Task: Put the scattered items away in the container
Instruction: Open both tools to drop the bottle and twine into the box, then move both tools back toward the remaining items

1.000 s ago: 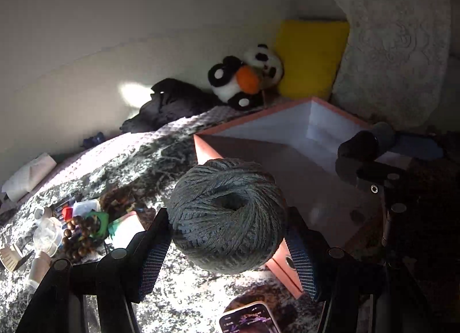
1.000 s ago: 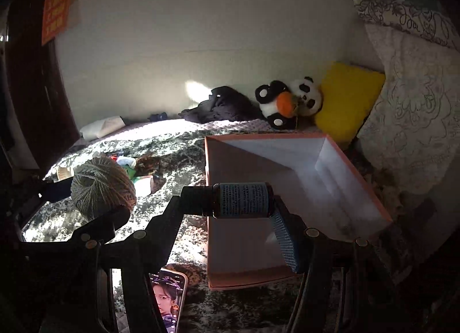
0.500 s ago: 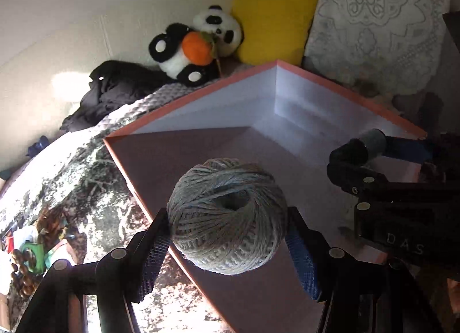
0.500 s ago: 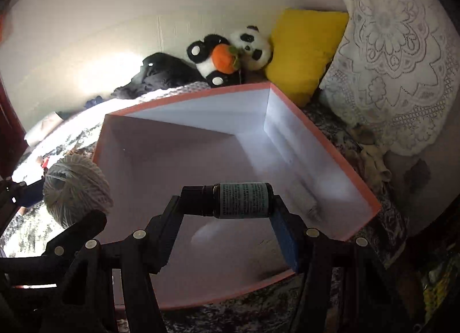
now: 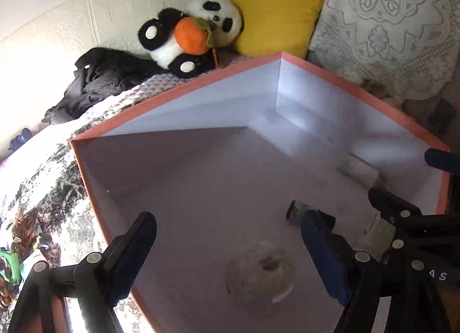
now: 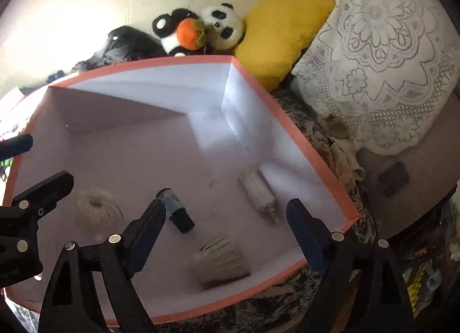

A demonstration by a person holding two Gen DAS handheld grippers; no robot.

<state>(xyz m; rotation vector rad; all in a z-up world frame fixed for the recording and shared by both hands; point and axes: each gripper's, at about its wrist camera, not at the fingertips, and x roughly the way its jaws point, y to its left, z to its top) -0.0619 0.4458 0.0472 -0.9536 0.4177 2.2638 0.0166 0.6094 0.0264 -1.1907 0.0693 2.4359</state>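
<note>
Opening over the pink-rimmed white cardboard box, both jaws spread empty; the pale round twine ball, soft and light, and the small dark glass bottle, slippery, lie inside, near-left.

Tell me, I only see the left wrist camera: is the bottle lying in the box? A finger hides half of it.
Observer: Yes. The bottle lies on the floor of the box. The right gripper has its jaws opening, and its pads don't press it.
Operator: What's in the near right corner? It's just a blur for me.
Observer: A pale ribbed thing. I can't tell what it is.
Operator: And by the right wall?
Observer: A white tube with a metal end, lying flat beside the wall.
</note>
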